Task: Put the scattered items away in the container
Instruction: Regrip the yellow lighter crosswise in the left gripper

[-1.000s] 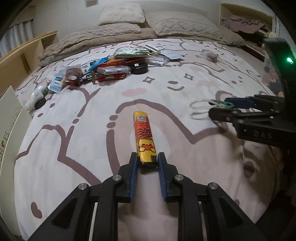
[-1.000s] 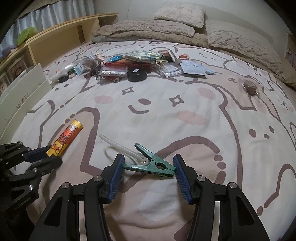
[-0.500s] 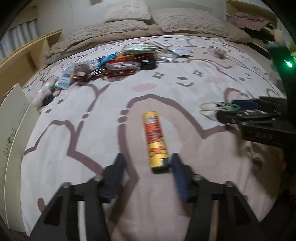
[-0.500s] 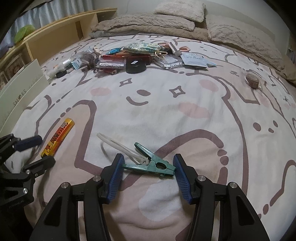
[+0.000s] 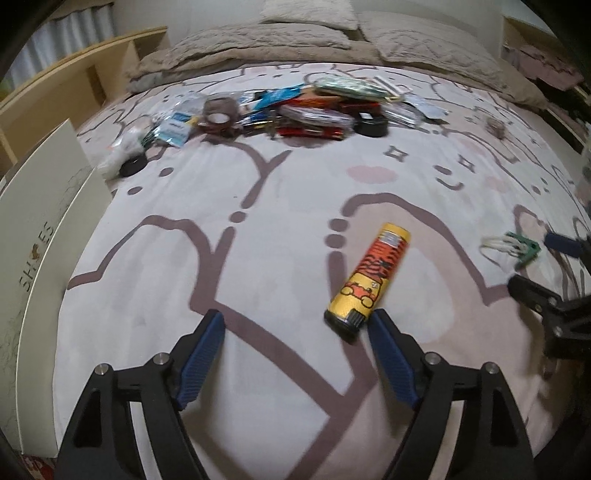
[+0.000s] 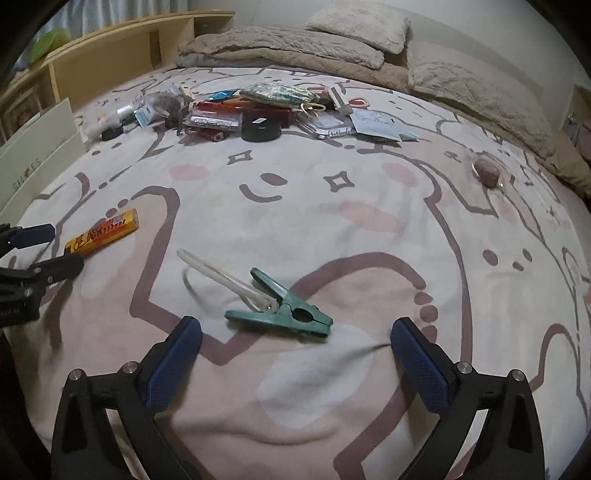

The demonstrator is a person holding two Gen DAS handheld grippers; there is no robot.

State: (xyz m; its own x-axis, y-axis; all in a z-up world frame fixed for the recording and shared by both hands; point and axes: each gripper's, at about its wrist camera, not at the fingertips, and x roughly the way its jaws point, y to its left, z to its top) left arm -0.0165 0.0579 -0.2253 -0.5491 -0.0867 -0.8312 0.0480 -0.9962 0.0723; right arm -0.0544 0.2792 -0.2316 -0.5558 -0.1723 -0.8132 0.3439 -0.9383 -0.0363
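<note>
A yellow and orange tube (image 5: pixel 369 277) lies on the patterned bedspread, its dark cap end close to my left gripper's right finger. My left gripper (image 5: pixel 297 332) is open and empty; the tube is just right of its gap. The tube also shows in the right wrist view (image 6: pixel 103 236). A green clamp (image 6: pixel 284 310) with a white loop lies just ahead of my open, empty right gripper (image 6: pixel 295 336); it also shows in the left wrist view (image 5: pixel 524 251). A white shoe box (image 5: pixel 33 236) stands at the bed's left edge.
A pile of scattered packets, cases and a black round tin (image 6: pixel 260 127) lies across the far middle of the bed. A small brown item (image 6: pixel 487 171) sits far right. Pillows (image 6: pixel 362 26) lie at the head, wooden shelves (image 6: pixel 110 48) on the left.
My left gripper let go of the yellow tube and opened wide; the tube now lies tilted to the right. My right gripper opened wider around the green clamp.
</note>
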